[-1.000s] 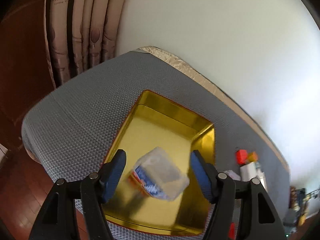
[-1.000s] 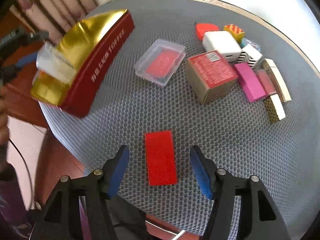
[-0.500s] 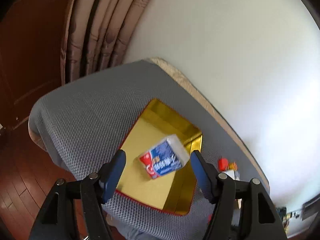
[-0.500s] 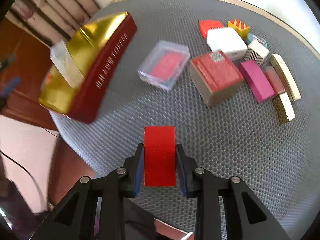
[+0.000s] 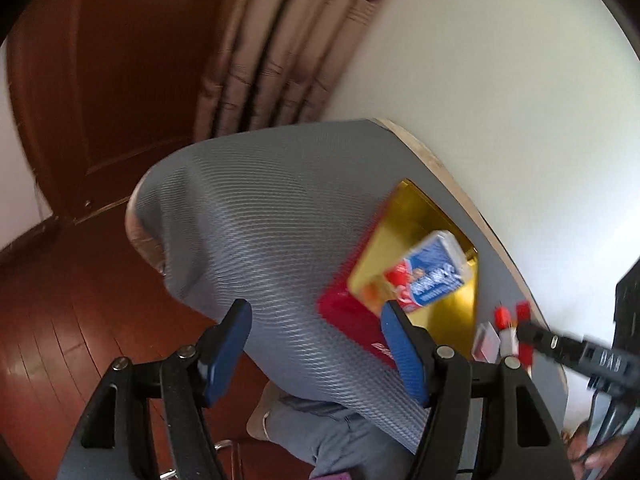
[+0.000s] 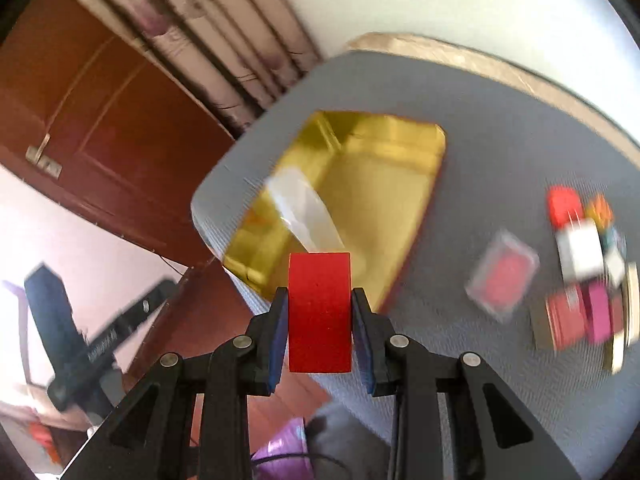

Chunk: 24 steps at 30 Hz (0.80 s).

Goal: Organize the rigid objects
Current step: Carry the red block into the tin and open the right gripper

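My right gripper [image 6: 320,298] is shut on a red block [image 6: 320,320] and holds it in the air in front of the open gold tin [image 6: 384,184]. A clear box [image 6: 304,212] lies inside the tin at its near left. In the left wrist view that box shows blue, red and white print [image 5: 434,276] and rests in the gold tin [image 5: 416,220]. My left gripper [image 5: 316,344] is open over the bare grey mat [image 5: 260,220], left of the tin, with nothing between its fingers.
On the mat right of the tin lie a clear case with a red pack [image 6: 504,280] and a cluster of small boxes [image 6: 584,280]. Behind stand a wooden door [image 5: 112,80], a curtain [image 5: 272,48] and a white wall. A person's trouser leg [image 5: 328,432] is below the table edge.
The right gripper closed on the red block and lifted it from the mat toward the tin. The left gripper drew back leftward from the tin, leaving the printed clear box inside.
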Motion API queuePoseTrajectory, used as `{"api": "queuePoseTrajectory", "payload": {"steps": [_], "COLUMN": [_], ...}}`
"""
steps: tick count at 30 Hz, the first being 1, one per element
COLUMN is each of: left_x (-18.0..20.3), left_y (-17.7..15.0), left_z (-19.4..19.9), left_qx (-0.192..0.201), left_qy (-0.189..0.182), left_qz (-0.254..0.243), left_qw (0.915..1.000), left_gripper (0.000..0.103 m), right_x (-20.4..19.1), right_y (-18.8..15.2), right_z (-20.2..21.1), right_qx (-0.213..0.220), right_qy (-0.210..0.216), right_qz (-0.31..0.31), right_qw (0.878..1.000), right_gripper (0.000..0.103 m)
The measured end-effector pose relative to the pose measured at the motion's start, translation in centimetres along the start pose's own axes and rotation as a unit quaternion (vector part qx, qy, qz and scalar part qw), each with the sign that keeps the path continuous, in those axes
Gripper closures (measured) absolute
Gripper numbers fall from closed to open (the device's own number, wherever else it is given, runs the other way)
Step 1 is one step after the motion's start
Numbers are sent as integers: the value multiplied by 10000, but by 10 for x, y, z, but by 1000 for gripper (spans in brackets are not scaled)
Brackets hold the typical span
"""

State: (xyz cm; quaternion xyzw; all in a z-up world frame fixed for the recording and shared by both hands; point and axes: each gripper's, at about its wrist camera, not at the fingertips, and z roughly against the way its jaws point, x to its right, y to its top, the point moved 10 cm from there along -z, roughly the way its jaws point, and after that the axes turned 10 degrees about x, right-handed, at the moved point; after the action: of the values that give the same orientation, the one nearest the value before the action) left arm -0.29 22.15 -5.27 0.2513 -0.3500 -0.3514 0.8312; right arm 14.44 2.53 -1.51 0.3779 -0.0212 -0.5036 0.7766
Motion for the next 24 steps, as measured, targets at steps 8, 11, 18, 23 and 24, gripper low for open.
{"api": "queuePoseTrajectory", "payload": {"steps": [8, 11, 18, 23, 24], "left_x": [-14, -9, -8, -10, -10], "left_y": [5, 4, -6, -11, -11], "left_z": [-6, -11, -24, -31, -31], "left_qx": [220, 229, -19, -121, -128], "left_qy": [293, 413, 437, 445, 449], "left_qz": [-35, -331, -512, -573, -593], "left_qw": [9993, 9983, 9977, 9973, 9971], "left_gripper": [34, 34, 34, 34, 34], "right_x": [15, 16, 26, 25, 23], "right_y": [70, 75, 63, 61, 61], "right_z": [-66, -108, -169, -187, -188], "right_qx": [-149, -420, -758, -822, -820], "right_qy": [-278, -321, -306, -264, -258], "right_qz": [109, 184, 0, -132, -124], "right_qw": [9994, 9984, 9967, 9962, 9962], "right_gripper": [74, 74, 74, 74, 74]}}
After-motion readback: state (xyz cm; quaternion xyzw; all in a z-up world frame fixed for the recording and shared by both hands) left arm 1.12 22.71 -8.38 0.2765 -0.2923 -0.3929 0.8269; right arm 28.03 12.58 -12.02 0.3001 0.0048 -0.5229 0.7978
